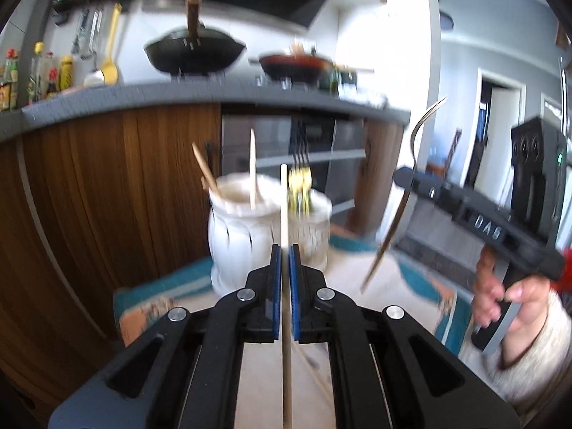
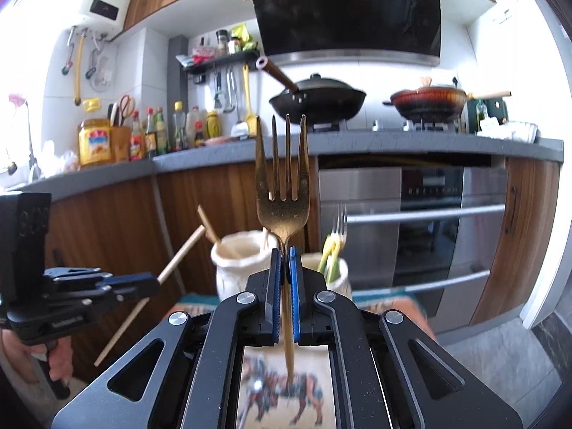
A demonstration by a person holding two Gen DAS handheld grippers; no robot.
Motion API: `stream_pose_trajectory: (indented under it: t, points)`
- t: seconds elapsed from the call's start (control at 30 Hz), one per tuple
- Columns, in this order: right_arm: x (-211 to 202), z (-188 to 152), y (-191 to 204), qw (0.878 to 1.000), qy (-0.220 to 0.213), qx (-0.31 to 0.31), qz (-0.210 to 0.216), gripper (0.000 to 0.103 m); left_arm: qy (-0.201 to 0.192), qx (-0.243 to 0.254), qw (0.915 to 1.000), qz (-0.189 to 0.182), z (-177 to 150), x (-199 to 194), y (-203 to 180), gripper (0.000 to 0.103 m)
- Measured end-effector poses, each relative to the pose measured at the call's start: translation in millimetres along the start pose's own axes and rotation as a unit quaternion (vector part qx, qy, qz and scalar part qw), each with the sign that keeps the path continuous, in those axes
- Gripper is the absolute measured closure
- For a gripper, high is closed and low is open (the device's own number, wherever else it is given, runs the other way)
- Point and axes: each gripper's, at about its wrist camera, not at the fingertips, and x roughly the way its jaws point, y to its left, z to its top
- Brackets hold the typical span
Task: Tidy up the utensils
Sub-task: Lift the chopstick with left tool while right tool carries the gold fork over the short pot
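My left gripper (image 1: 285, 250) is shut on a wooden chopstick (image 1: 284, 207) that stands upright between the blue pads. It also shows in the right wrist view (image 2: 157, 279), holding the chopstick (image 2: 178, 254) tilted. My right gripper (image 2: 285, 252) is shut on a gold fork (image 2: 282, 178), tines up; it shows in the left wrist view (image 1: 405, 178) with the fork (image 1: 414, 143). Ahead stand a white ribbed jar (image 1: 243, 232) (image 2: 243, 261) with wooden chopsticks and a second jar (image 1: 311, 228) (image 2: 332, 271) with yellow-handled forks.
The jars stand on a patterned cloth (image 1: 357, 286) (image 2: 279, 393). Behind are wooden cabinets (image 2: 107, 214), an oven (image 2: 411, 221), and a grey counter (image 2: 393, 143) with a black wok (image 2: 318, 100), a red pan (image 2: 429, 100) and bottles (image 2: 153, 132).
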Motion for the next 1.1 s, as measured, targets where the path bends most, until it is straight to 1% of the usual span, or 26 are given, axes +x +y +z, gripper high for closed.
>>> stream_pose_trajectory:
  t: [0.07,0.13,0.17,0.3,0.4,0.47,0.53,0.63,0.73,0.8,0.9,0.97,1.1]
  points:
    - [5,12,-1,1.0,-0.015,0.002,0.0,0.097,-0.031,-0.006,0.9995,-0.001,15,0,2,0.099]
    - [9,21,-2,0.999,-0.032,0.005,0.0,0.097,-0.051,-0.012,0.9986,-0.003,27,3,5,0.099]
    - [11,26,-3,0.999,-0.04,0.008,0.0,0.097,-0.065,-0.017,0.9977,-0.008,34,6,7,0.099]
    - [22,42,-9,0.997,-0.069,0.016,-0.005,0.097,-0.109,-0.042,0.9932,-0.005,59,23,17,0.099]
    - [35,51,-15,0.996,-0.085,0.027,-0.01,0.097,-0.129,-0.066,0.9894,-0.003,76,41,26,0.099]
    - [47,55,-21,0.995,-0.095,0.033,-0.016,0.097,-0.142,-0.072,0.9873,0.0,85,52,31,0.099]
    - [56,56,-25,0.994,-0.101,0.037,-0.022,0.097,-0.149,-0.071,0.9862,0.008,91,64,32,0.099]
    - [68,55,-33,0.993,-0.107,0.038,-0.025,0.097,-0.155,-0.056,0.9861,0.023,98,84,29,0.099]
    - [79,52,-42,0.993,-0.105,0.047,-0.027,0.097,-0.167,-0.037,0.9844,0.041,97,96,25,0.099]
    - [86,48,-47,0.993,-0.104,0.054,-0.025,0.097,-0.173,-0.029,0.9834,0.046,96,102,23,0.099]
    - [98,42,-53,0.993,-0.092,0.064,-0.026,0.097,-0.178,-0.014,0.9825,0.054,93,110,19,0.099]
    - [107,36,-56,0.994,-0.082,0.069,-0.03,0.097,-0.184,0.001,0.9806,0.068,89,114,16,0.099]
    - [116,28,-54,0.996,-0.064,0.062,-0.029,0.097,-0.176,0.02,0.9817,0.07,81,118,12,0.099]
